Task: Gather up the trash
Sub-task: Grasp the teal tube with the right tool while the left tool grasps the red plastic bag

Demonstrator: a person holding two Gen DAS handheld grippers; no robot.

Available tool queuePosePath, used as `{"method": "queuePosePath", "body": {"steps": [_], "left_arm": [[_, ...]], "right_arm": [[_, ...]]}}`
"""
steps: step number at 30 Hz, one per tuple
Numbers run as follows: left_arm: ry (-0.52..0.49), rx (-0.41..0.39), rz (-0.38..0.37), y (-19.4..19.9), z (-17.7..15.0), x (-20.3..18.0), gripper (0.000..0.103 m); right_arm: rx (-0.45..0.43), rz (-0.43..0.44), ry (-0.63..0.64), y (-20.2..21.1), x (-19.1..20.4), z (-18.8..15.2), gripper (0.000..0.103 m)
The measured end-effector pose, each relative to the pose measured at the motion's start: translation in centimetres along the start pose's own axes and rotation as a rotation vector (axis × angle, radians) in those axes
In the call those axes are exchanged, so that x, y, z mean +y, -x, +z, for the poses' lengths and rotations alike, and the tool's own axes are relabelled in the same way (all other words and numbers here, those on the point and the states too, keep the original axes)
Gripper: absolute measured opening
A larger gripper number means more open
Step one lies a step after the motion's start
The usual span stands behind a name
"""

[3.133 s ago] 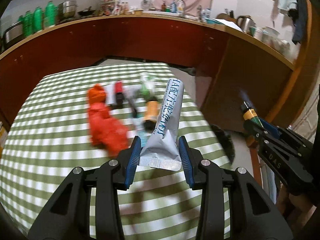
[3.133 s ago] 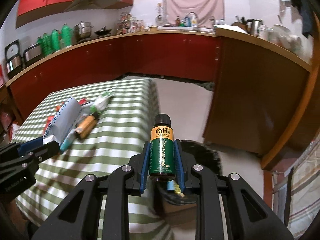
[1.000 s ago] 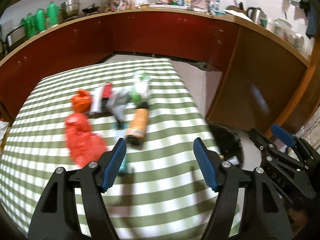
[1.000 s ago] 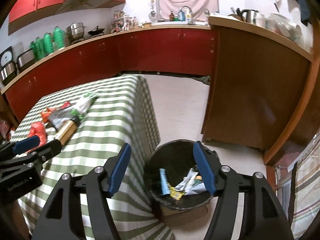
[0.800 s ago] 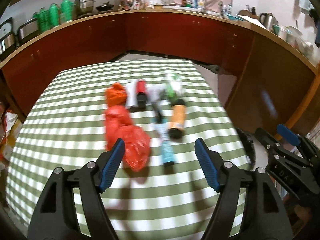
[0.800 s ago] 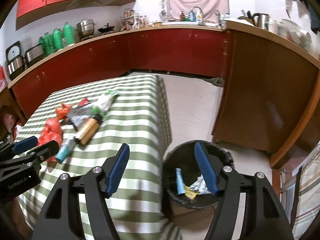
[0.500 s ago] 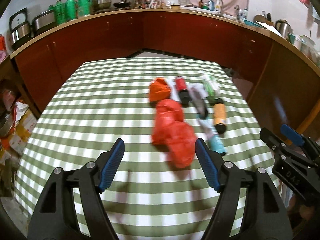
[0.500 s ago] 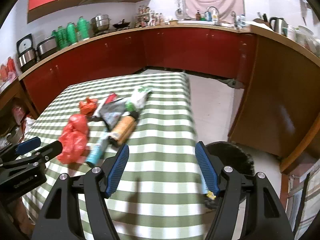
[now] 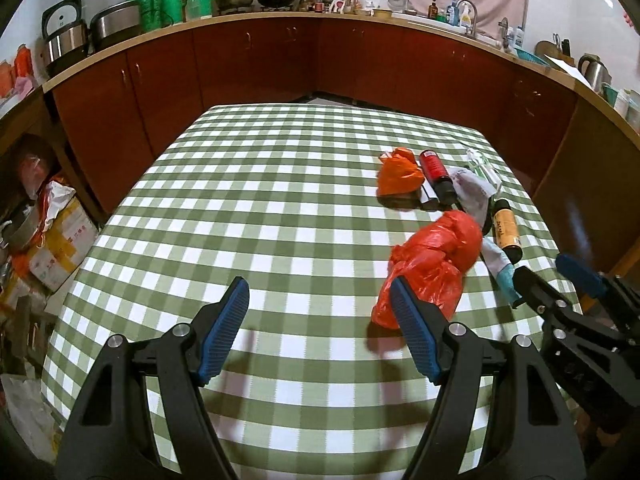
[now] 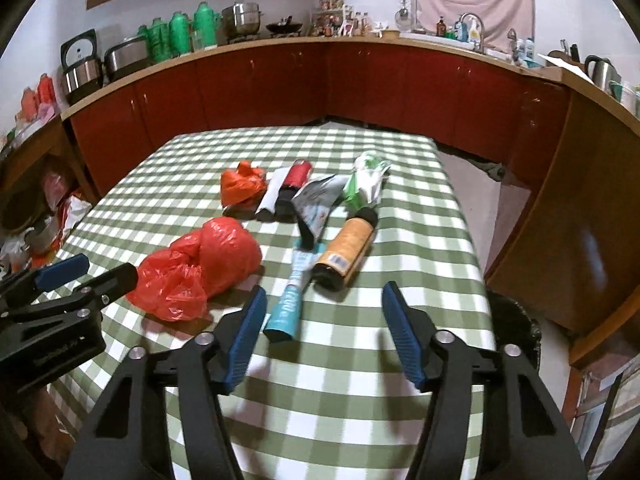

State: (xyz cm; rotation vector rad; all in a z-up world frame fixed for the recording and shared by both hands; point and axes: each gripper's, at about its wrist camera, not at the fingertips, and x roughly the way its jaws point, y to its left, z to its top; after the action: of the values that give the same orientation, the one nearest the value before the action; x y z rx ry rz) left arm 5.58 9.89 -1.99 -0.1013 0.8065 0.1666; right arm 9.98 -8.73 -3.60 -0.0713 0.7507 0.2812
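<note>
Trash lies in a cluster on the green-checked table (image 9: 256, 208) (image 10: 360, 392): a big red plastic bag (image 9: 436, 264) (image 10: 204, 264), a small orange bag (image 9: 400, 172) (image 10: 242, 184), a red-capped can (image 9: 436, 176) (image 10: 294, 182), a grey foil pouch (image 10: 318, 200), a green-white wrapper (image 10: 366, 182), an orange bottle (image 9: 505, 229) (image 10: 348, 250) and a teal tube (image 9: 500, 266) (image 10: 290, 300). My left gripper (image 9: 320, 328) hovers open above the table, left of the red bag. My right gripper (image 10: 322, 330) hangs open just short of the tube and the bottle. Both are empty.
A black trash bin (image 10: 516, 320) stands on the floor past the table's right edge. Red kitchen cabinets (image 9: 280, 60) wrap around the back and right. Boxes and bags (image 9: 44, 236) crowd the floor at the left. The table's left half is bare cloth.
The pouch and green bottle that the grippers held 3 s ago are gone from them. Both now stand open and have swung left from the bin, back over the table.
</note>
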Motion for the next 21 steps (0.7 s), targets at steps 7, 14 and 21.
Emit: {"method": "queuePosePath", "body": {"steps": [7, 14, 21], "left_arm": [[-0.003, 0.002, -0.024, -0.2, -0.1, 0.3, 0.071], [-0.004, 0.004, -0.03, -0.3, -0.2, 0.1, 0.071], [-0.023, -0.003, -0.044, -0.1, -0.3, -0.7, 0.071]], "right_arm": [[0.051, 0.008, 0.012, -1.2, 0.9, -0.1, 0.035], [0.065, 0.017, 0.007, -1.4, 0.9, -0.4, 0.014], [0.025, 0.022, -0.005, -0.5, 0.4, -0.1, 0.013]]}}
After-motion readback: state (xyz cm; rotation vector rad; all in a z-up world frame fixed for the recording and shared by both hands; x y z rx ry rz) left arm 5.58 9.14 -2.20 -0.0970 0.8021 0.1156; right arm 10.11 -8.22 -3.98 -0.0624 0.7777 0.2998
